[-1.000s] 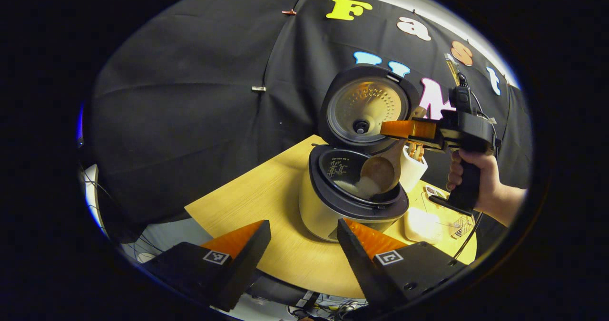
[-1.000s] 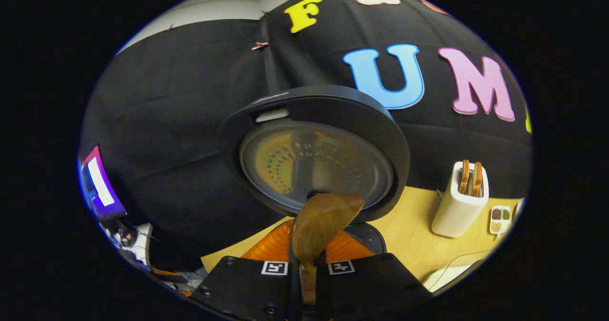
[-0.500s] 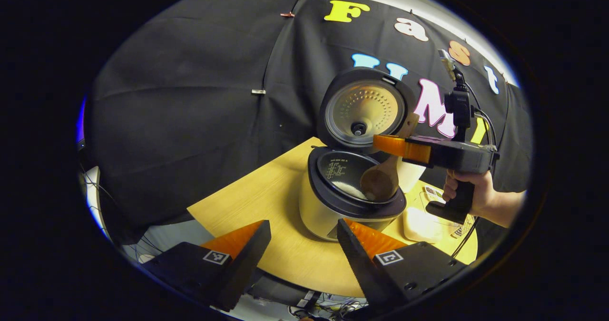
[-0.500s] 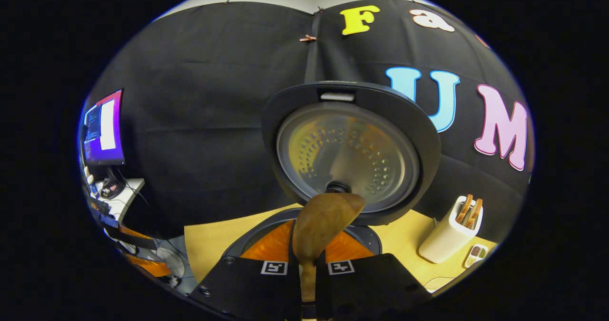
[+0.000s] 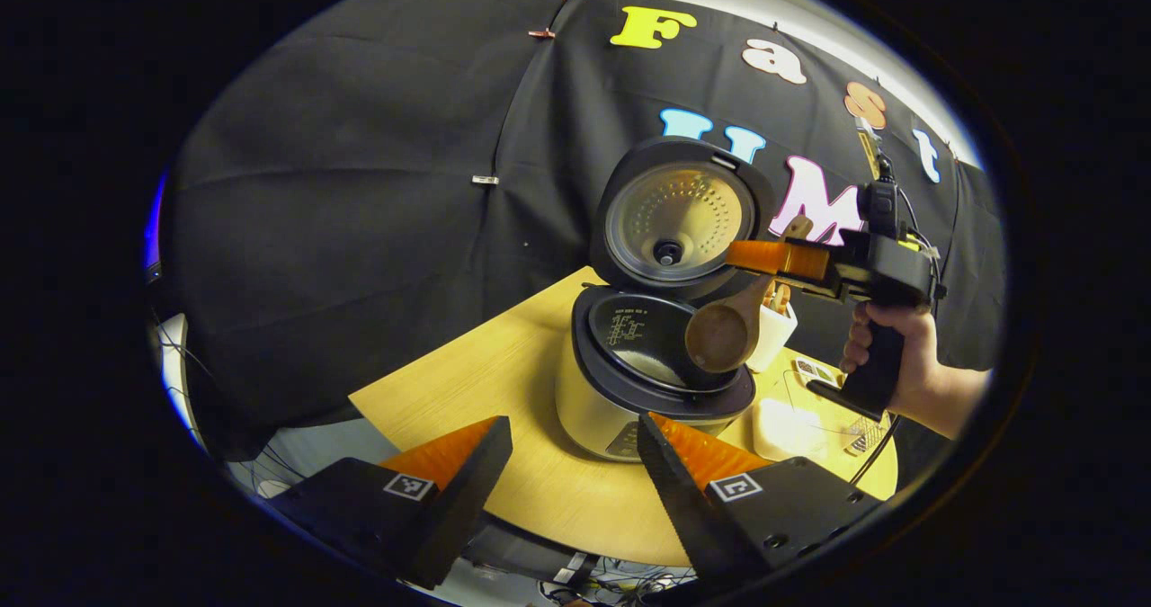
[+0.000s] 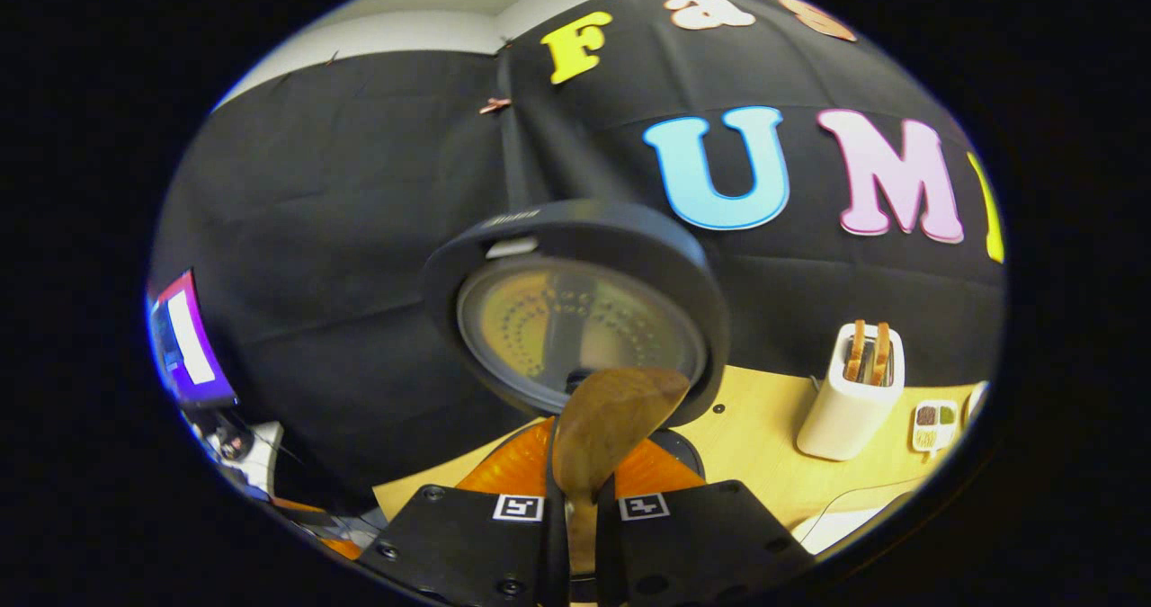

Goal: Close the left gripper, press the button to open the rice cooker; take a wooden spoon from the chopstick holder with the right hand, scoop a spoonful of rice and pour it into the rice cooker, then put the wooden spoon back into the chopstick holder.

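The rice cooker stands open on the wooden table, its lid upright, with white rice in the bottom of its dark pot. My right gripper, held by a hand, is shut on the wooden spoon. The spoon hangs bowl-down over the pot's right rim and looks empty. In the right gripper view the spoon sticks up between the shut fingers of my right gripper, in front of the lid. My left gripper is open, low and in front of the cooker.
A white chopstick holder with wooden utensils stands right of the cooker; it also shows behind the spoon. A pale rice container and a small divided tray lie on the table. A monitor glows at the far left.
The right gripper has lifted the spoon up out of the pot to above its right rim. The rice that slid from the spoon a second ago lies in the pot. The left gripper stayed put.
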